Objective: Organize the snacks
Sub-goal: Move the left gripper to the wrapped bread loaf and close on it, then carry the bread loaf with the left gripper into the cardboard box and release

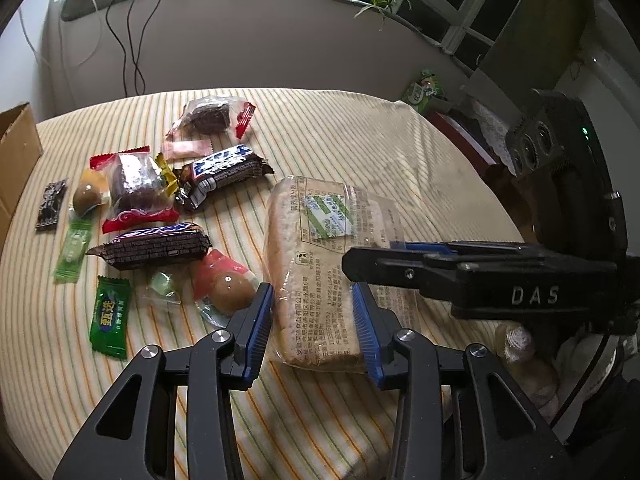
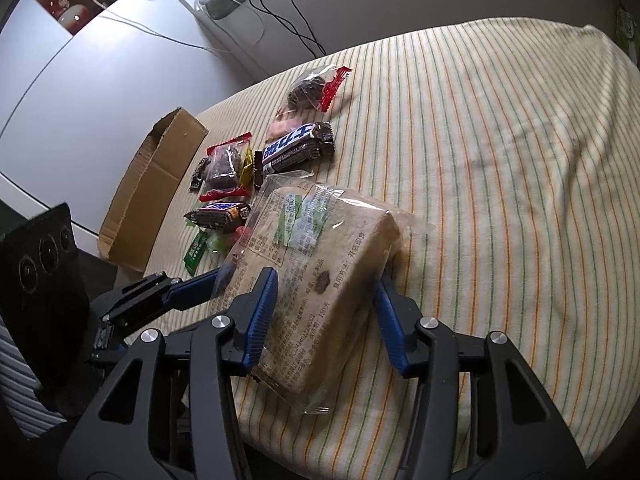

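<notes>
Bread, a wrapped slab [image 1: 320, 276] in clear printed film, sits in the middle of the striped tablecloth [image 1: 420, 152] with both claws on it at once. The left gripper [image 1: 313, 330] straddles the near end of the pack, blue pads [image 1: 259, 326] touching or just off its two sides; whether it is truly squeezing, I cannot tell. From the right wrist view, the right gripper [image 2: 326, 322] has the slab [image 2: 320, 272] wedged between its pads [image 2: 262, 316], one corner tilted up off the cloth, film pressed in at the left pad, so it is clamped on the pack. In the left view that right gripper [image 1: 372, 262] comes in from the side, its fingers lying across the wrapper. Just left of the bread lies the scatter of snacks: two dark chocolate bars [image 1: 154, 246], one nearer and one further back [image 1: 224, 174], a red-edged cake packet [image 1: 138, 190], another clear packet with a dark cake [image 1: 212, 116] near the far edge, a green candy [image 1: 110, 322] close by, a pale green sweet [image 1: 74, 248], a small pink one [image 1: 186, 149], a dark little sachet [image 1: 51, 204], and two wrapped eggs [image 1: 90, 198], the nearer [image 1: 228, 288] touching the left pad. An open cardboard box [image 2: 152, 188] stands at the table's left edge, well apart from the bread.
</notes>
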